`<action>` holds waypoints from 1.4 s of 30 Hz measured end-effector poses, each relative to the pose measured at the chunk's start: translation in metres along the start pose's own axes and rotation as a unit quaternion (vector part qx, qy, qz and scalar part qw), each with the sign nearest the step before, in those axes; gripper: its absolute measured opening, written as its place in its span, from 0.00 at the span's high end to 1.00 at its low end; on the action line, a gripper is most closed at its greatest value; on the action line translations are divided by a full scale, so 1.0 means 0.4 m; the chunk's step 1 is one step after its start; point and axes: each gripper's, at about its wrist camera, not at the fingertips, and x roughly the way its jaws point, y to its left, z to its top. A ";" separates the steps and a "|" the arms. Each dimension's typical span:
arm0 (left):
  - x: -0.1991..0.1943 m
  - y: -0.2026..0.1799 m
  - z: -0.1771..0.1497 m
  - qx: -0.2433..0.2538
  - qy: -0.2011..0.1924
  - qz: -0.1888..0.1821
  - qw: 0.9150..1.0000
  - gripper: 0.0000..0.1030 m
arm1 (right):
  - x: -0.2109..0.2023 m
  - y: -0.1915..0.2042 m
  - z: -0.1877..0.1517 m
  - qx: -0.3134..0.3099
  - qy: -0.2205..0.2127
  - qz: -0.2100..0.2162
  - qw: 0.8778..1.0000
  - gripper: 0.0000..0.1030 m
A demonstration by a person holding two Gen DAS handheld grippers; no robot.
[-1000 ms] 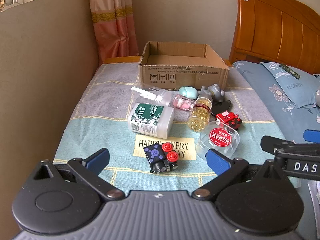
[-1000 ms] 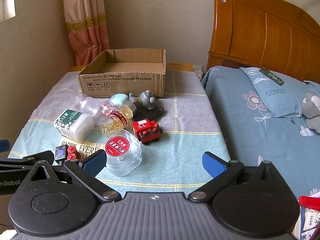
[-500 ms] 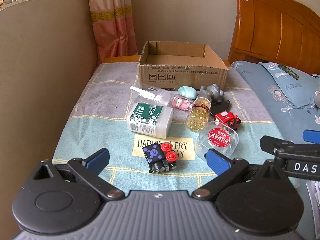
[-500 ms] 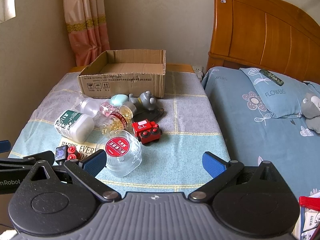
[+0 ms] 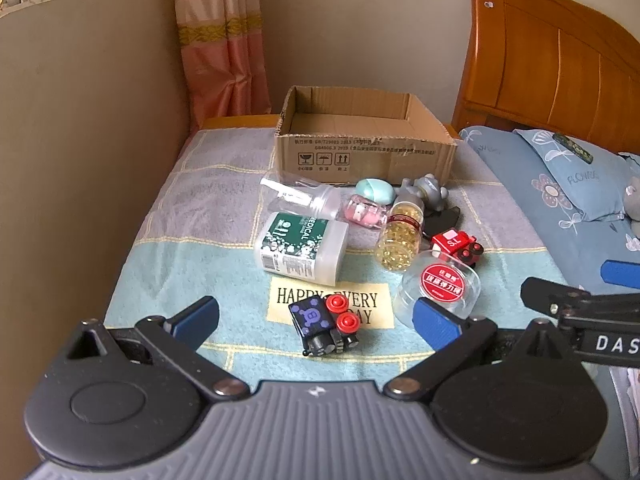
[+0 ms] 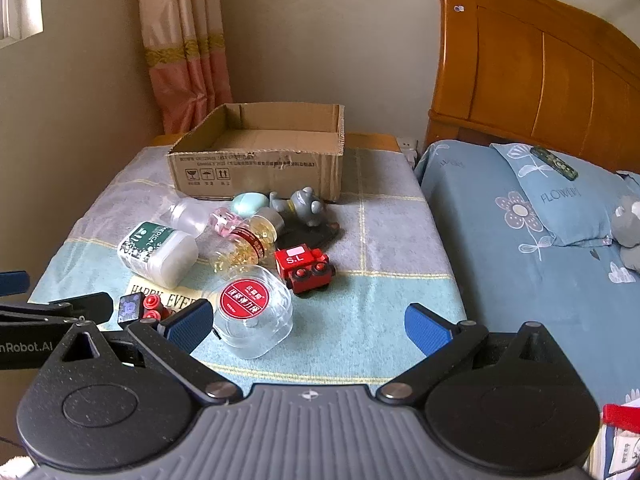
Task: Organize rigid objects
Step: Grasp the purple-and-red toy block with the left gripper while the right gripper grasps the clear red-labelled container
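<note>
A clutter of small objects lies on a towel-covered table. An open cardboard box stands at the back. In front of it lie a green-labelled white bottle, a capsule jar, a clear spray bottle, a red toy train, a round clear tub with a red label, a grey figurine and a black cube toy with red buttons. My left gripper is open, just short of the cube toy. My right gripper is open, near the tub.
A beige wall runs along the table's left side, with a curtain in the corner. A bed with a blue sheet, a pillow and a wooden headboard lies to the right.
The left wrist view has shifted slightly; the objects sit a little further left and lower in it. The right wrist view and both jaws are unchanged.
</note>
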 end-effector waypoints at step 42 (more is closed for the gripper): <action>0.314 0.050 -0.024 0.065 0.118 -0.043 0.990 0.01 | 0.302 0.036 -0.059 -0.160 0.069 0.106 0.979 0.00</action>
